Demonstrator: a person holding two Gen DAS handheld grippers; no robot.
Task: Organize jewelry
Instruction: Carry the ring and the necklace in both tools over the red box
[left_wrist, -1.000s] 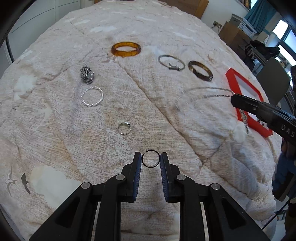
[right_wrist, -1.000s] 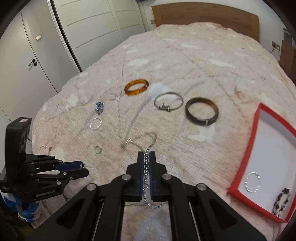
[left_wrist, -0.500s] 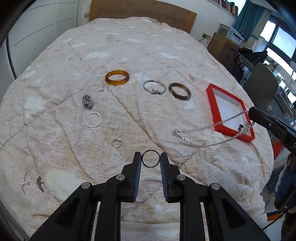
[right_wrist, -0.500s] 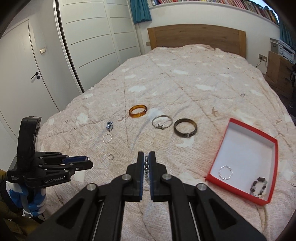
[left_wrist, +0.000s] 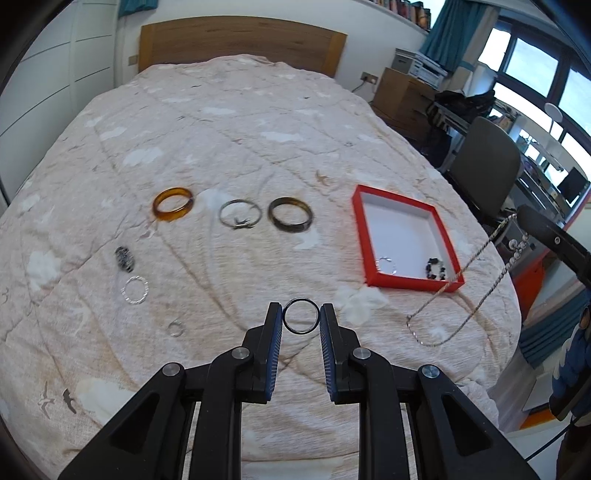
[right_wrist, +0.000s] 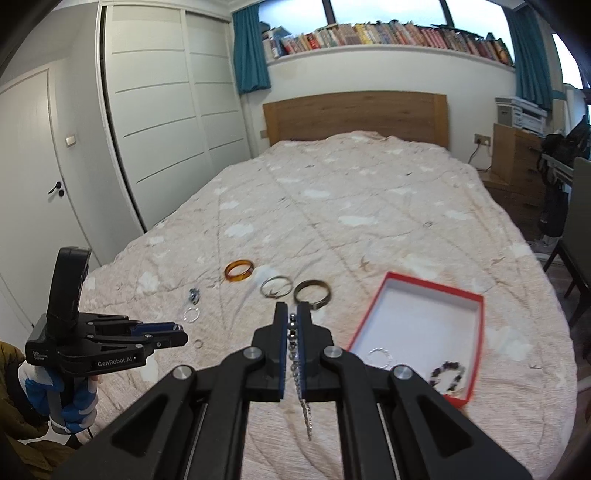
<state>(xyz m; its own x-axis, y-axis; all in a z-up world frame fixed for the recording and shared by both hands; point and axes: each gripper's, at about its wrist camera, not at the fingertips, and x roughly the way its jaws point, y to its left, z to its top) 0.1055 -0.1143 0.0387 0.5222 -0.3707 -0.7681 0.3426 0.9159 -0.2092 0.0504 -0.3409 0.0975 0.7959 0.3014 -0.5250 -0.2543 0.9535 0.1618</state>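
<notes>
Left wrist view: mounted behind the left gripper (left_wrist: 301, 321), raised over the foot of the bed (left_wrist: 240, 122), facing the headboard (left_wrist: 240, 42), angled down, fairly near. Right wrist view: behind the right gripper (right_wrist: 291, 314), higher and further back, more level (bookshelf (right_wrist: 388, 35) visible). Shared: quilt, bangles, red box (left_wrist: 402, 201) (right_wrist: 476, 295); each gripper visible from the other.

Right gripper (right_wrist: 291, 314) clamps a silver chain (right_wrist: 293, 338); red box (right_wrist: 476, 326) holds two bracelets.
</notes>
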